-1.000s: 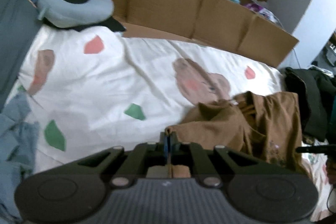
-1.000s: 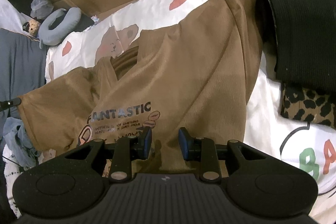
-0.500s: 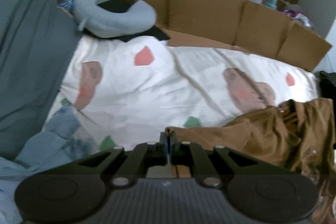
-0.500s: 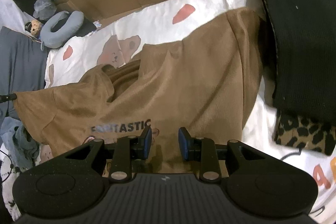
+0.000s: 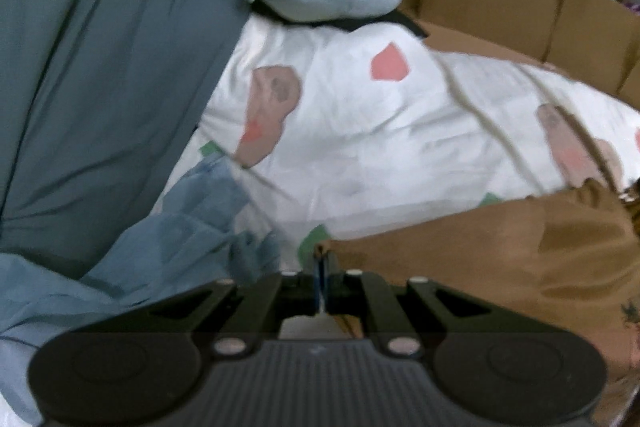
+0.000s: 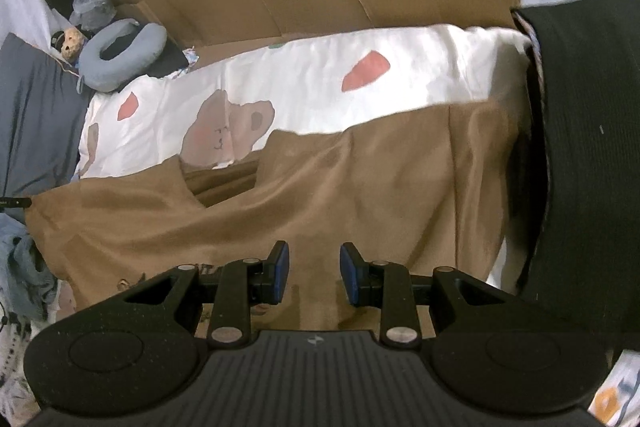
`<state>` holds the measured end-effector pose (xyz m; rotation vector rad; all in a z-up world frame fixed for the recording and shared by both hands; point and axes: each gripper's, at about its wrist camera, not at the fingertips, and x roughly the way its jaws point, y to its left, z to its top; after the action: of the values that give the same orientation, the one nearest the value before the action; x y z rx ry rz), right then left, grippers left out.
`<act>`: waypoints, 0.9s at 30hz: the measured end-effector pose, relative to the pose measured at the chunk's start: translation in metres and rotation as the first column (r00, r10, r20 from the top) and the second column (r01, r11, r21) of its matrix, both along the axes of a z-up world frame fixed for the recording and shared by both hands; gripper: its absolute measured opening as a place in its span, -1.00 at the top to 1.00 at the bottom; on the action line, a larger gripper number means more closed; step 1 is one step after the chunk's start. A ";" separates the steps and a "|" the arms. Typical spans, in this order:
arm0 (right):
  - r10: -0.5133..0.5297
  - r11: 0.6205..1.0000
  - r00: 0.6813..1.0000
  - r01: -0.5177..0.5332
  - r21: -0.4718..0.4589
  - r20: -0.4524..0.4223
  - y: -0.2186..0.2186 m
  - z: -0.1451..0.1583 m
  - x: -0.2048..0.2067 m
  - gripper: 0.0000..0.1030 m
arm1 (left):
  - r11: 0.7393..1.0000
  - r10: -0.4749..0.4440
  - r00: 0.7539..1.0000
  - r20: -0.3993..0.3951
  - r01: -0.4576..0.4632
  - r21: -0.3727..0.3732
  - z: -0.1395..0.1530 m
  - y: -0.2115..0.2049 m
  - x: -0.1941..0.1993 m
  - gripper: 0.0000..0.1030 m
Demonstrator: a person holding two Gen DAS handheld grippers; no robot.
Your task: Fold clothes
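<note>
1. Left wrist view: the left gripper is clamped tight on a corner of the brown T-shirt. The cloth runs off to the right of the jaws across the white printed bedsheet. A crumpled blue garment lies just to the left. Motion blur softens everything, and the shirt's far end is cut off at the frame edge.

2. Right wrist view: the right gripper hangs over the shirt with its jaws parted and nothing pinched between them. The shirt spreads ahead of and under the fingers, its right edge against a black knitted garment.

3. The cloth looks light, limp and prone to wrinkling. A hem corner or a shoulder seam seems the best place to pinch. The printed front is mostly hidden behind the gripper body.
</note>
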<state>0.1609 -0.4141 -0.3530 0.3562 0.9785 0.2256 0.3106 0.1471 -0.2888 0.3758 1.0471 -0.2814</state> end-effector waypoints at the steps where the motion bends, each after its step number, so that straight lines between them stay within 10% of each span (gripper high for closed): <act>1: 0.006 1.000 1.000 -0.006 -0.010 0.002 0.001 0.001 0.004 0.42 | 1.000 0.008 1.000 -0.007 -0.008 0.010 -0.004 0.004 0.002 0.97; 18: 0.029 0.986 0.999 -0.035 -0.164 -0.040 0.005 -0.022 0.061 0.04 | 0.987 0.133 0.983 -0.128 -0.120 0.105 -0.084 0.063 -0.008 0.96; 27: 0.078 0.963 0.991 -0.103 -0.247 -0.111 0.022 -0.057 0.053 0.04 | 0.988 0.136 0.989 -0.055 -0.131 0.081 -0.058 0.049 -0.030 0.48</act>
<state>0.2141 -0.3923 -0.4096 0.0898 1.1101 0.1648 0.2806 0.1965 -0.3466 0.3664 1.1390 -0.1336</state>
